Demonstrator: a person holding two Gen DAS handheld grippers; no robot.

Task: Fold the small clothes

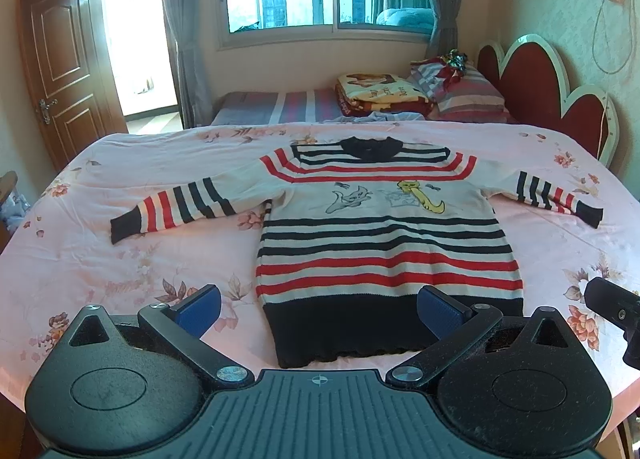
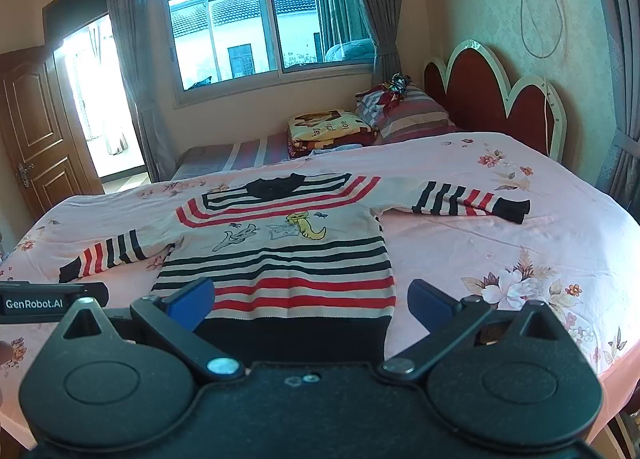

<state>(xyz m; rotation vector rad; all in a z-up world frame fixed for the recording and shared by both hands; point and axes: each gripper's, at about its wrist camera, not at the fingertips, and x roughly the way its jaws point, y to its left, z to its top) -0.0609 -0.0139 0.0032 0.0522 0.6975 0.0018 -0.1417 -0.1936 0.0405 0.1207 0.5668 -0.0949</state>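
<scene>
I see the sweater (image 1: 384,235) lying flat on the bed (image 1: 120,259), sleeves out. My left gripper (image 1: 320,313) hovers spread wide over its dark hem; my right gripper (image 2: 308,305) is spread too, above the hem's right part.

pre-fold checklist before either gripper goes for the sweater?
1. Striped sweater lies flat, front up: ok.
2. Both sleeves spread out, left sleeve and right sleeve: ok.
3. Left gripper open, holding nothing: ok.
4. Right gripper open, holding nothing: ok.
5. Pink floral sheet around the sweater free of other items: ok.
6. Hem lying fully on the bed: ok in the left view, hidden by the gripper in the right view.
</scene>
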